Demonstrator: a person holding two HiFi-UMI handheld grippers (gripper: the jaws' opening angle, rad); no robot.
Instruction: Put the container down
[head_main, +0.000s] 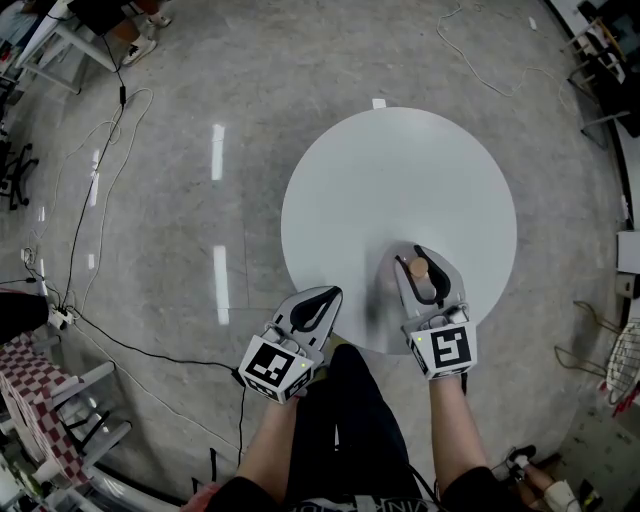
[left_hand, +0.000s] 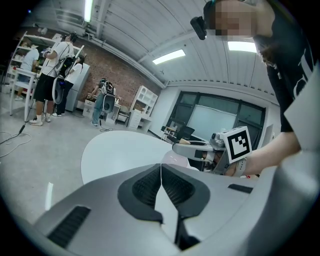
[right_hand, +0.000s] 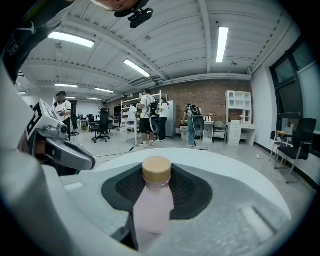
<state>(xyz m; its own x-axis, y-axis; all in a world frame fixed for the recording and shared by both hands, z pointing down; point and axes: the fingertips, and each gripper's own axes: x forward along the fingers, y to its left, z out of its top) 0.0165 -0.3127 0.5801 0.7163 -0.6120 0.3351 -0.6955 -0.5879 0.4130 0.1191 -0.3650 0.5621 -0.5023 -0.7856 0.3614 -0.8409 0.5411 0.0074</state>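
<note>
Pink, tan-capped bottle (right_hand: 153, 202) sat clamped below its cap in the right gripper (right_hand: 158, 174). It seemed light and slippery; the left gripper (left_hand: 161, 172) was clenched, empty.

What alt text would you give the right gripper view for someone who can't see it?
The right gripper holds a pale pink bottle with a tan cap between its jaws. Beyond it lies a round white table, and people stand far back in a brick-walled workroom.
</note>
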